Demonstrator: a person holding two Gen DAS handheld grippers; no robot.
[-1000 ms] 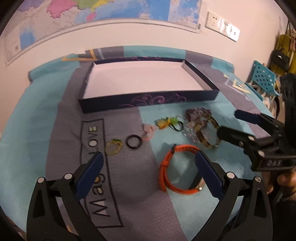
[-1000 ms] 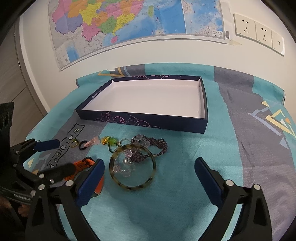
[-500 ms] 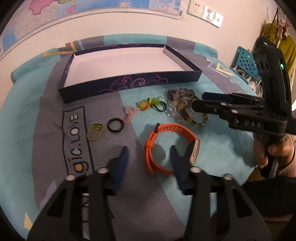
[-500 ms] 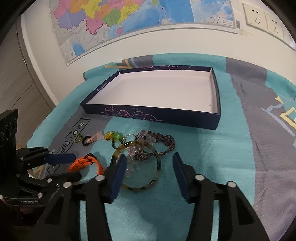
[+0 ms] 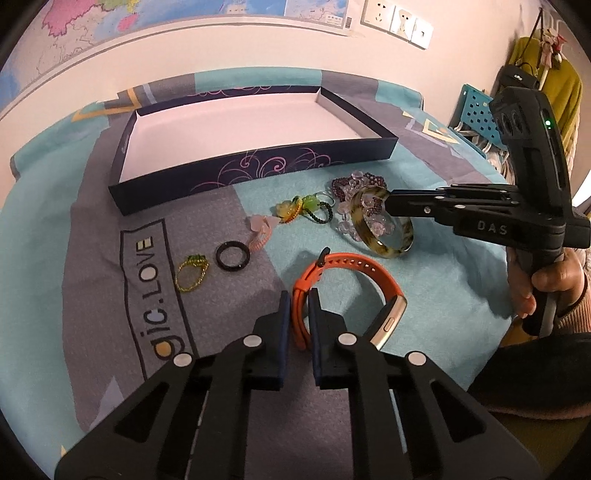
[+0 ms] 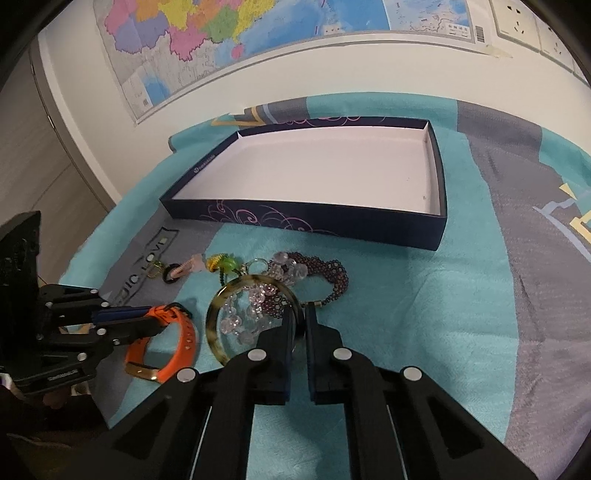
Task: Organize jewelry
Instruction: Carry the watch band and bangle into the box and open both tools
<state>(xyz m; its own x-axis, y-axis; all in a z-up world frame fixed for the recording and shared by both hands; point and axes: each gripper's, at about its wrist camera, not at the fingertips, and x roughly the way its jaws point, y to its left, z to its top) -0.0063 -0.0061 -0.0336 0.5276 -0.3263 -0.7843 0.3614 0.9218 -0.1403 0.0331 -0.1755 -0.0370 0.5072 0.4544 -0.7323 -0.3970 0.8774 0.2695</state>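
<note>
My left gripper [image 5: 297, 300] is shut on the orange wristband [image 5: 347, 264], which lies on the cloth; it also shows in the right wrist view [image 6: 181, 343]. My right gripper [image 6: 297, 315] is shut on the rim of the tortoiseshell bangle [image 6: 214, 325], also seen in the left wrist view [image 5: 384, 249]. Clear beads [image 6: 255, 295] and a dark purple beaded bracelet [image 6: 332, 277] lie inside and behind the bangle. A gold-green ring [image 5: 190, 273], a black ring [image 5: 232, 256], a pink ring [image 5: 260, 234] and a yellow-green charm [image 5: 295, 206] lie in a row. The dark blue box [image 5: 258, 171] stands empty behind.
The teal and grey cloth [image 5: 92, 295] covers the table. A wall with a map [image 6: 258, 33] and sockets [image 5: 397, 18] stands behind the box. A blue perforated chair [image 5: 476, 118] and hanging clothes are at the far right.
Both grippers moved forward and down and closed from wide open: the left on the orange wristband, the right on the tortoiseshell bangle's rim.
</note>
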